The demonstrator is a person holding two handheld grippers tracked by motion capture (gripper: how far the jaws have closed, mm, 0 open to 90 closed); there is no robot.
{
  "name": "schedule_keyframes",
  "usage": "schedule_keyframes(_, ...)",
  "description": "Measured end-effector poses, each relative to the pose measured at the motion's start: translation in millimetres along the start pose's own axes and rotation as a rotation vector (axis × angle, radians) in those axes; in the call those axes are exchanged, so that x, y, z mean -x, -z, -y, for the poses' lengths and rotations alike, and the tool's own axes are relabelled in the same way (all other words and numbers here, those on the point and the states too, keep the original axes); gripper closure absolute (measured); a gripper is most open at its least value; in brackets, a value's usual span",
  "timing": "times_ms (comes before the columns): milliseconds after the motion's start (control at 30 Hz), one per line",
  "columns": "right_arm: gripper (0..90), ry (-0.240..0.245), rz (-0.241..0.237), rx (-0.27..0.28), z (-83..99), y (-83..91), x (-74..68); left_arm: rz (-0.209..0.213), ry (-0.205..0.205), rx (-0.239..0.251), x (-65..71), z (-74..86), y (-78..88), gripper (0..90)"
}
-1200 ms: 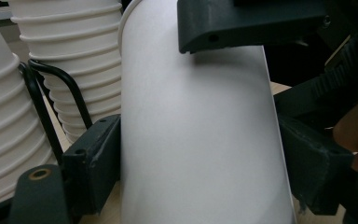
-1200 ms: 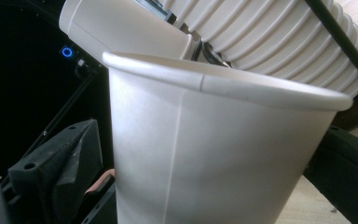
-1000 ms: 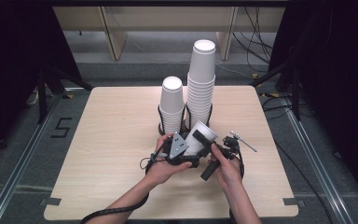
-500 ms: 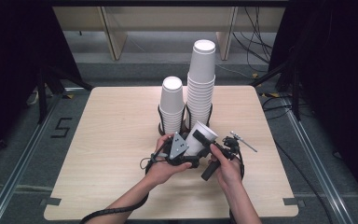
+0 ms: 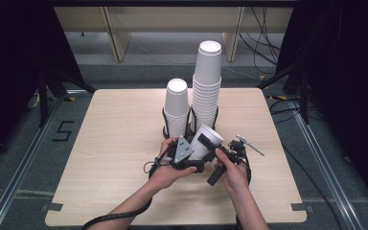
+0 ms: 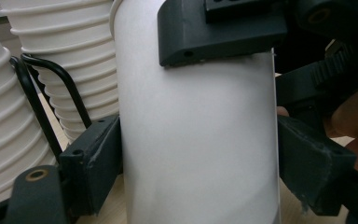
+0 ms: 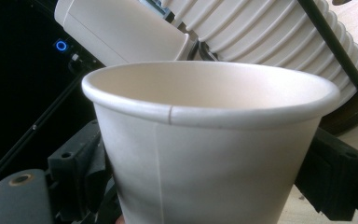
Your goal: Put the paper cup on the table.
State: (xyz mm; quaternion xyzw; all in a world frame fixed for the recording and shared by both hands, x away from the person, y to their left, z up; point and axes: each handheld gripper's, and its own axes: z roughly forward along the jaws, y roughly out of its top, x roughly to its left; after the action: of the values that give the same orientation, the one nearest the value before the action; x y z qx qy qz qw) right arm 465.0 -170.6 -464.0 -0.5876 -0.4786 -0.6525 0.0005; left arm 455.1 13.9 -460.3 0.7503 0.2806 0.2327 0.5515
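One plain white paper cup (image 5: 207, 139), rolled rim, lying tilted.

Both forearms come in from bottom, hands close together at table's near middle: left gripper (image 5: 191, 155) clamped on cup (image 5: 206, 141), right gripper (image 5: 220, 153) jaws just been closing round same cup.

One sign can be read: a dark figure "5" (image 5: 63, 130) marked on the grey floor (image 5: 24, 158), just left of the bench (image 5: 115, 143) in the high view. The white paper cups carry no print, and the two gripper views show no lettering, label or brand on any surface.
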Motion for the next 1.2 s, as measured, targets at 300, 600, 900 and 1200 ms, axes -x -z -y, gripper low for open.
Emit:
schedule_keyframes(300, 16.9, 0.017, 0.001, -0.003, -0.6, 1.4, -1.0, 0.004, 0.002, -0.009, -0.3, -0.1, -0.1, 18.4)
schedule_keyframes(600, 18.2, 0.037, 0.009, 0.002, -0.7, 2.0, 0.2, 0.009, -0.002, -0.019, -0.5, 0.1, -0.3, 18.1)
schedule_keyframes(900, 18.5, 0.045, 0.015, -0.005, -2.6, 3.8, -2.0, 0.024, -0.015, -0.044, -3.8, 0.4, 1.0, 13.7)
schedule_keyframes(1200, 18.5, 0.034, 0.023, 0.005, -5.9, 6.4, -3.4, 0.028, -0.026, -0.048, -7.2, 0.4, 6.5, 9.9)
